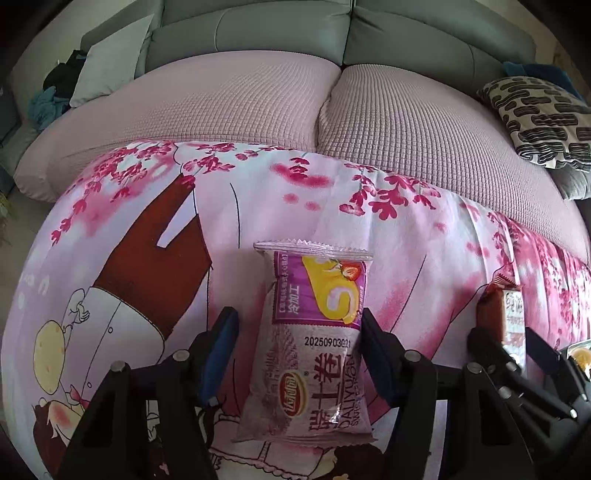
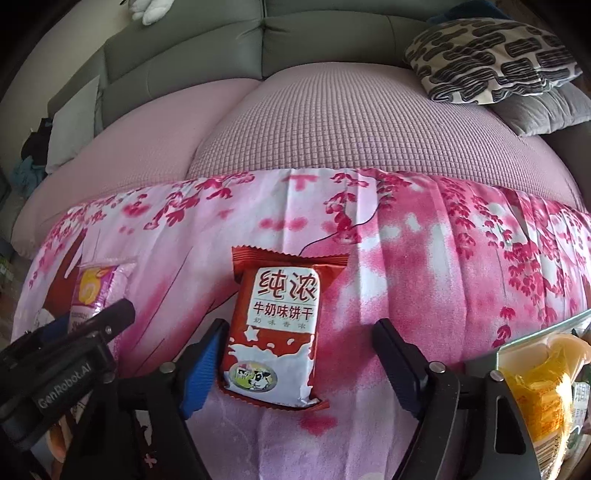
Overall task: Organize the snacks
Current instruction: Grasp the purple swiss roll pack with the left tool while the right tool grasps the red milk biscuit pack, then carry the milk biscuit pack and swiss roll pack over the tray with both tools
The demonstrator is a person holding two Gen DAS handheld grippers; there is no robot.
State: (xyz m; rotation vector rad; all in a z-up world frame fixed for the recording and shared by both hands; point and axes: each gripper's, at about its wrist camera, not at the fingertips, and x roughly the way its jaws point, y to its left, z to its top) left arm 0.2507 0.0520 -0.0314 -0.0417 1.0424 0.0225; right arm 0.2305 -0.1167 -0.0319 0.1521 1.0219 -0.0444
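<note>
Pink flowered cloth [image 1: 258,206] over a sofa [image 1: 258,22] serves as the work surface. Between the left gripper's [image 1: 297,326] spread jaws lies a purple cake-roll packet [image 1: 314,332], one finger touching its edge. Likewise the right gripper [image 2: 299,343] straddles a red biscuit packet [image 2: 277,332], unclamped, probably readying both for the clear box [image 2: 535,339] beside it.

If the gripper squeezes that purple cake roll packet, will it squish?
Probably. The purple packet looks puffy and soft, so it may dent. Its glossy, crinkly film could slip between the left gripper pads. It lies flat, so rolling seems unlikely.
</note>
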